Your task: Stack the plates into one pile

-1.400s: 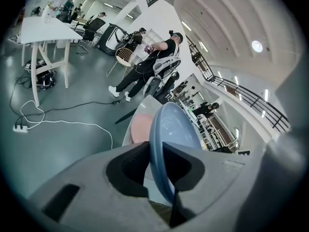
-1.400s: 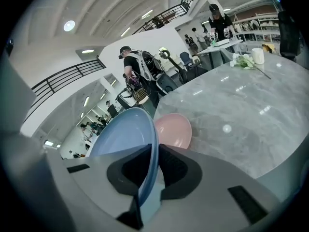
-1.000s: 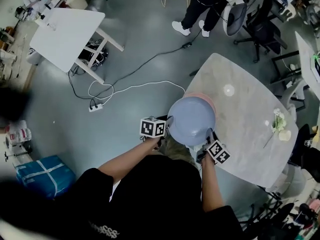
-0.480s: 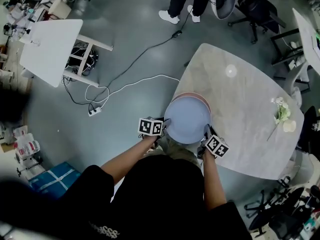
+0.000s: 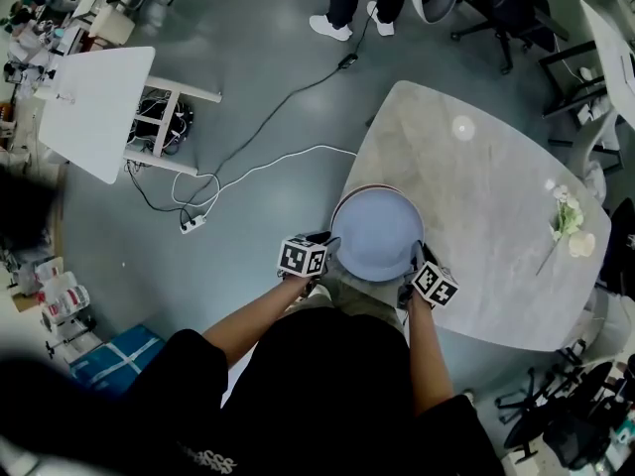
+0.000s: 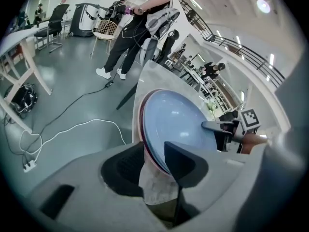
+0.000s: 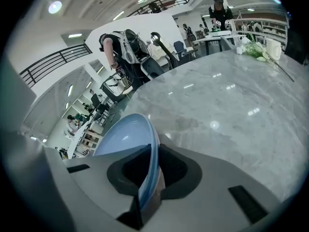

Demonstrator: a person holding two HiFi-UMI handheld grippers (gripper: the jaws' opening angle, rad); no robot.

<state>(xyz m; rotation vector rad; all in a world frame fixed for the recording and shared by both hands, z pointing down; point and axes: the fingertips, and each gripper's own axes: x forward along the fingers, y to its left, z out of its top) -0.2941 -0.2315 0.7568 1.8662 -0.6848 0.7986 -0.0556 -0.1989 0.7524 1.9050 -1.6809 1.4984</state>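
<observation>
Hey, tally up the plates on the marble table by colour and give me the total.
blue plate: 1
pink plate: 1
Total: 2

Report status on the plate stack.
Left hand-held gripper jaws just been opening, stack rim between them. Right hand-held gripper shut on blue plate, seated on pink plate. Nothing blocking.
</observation>
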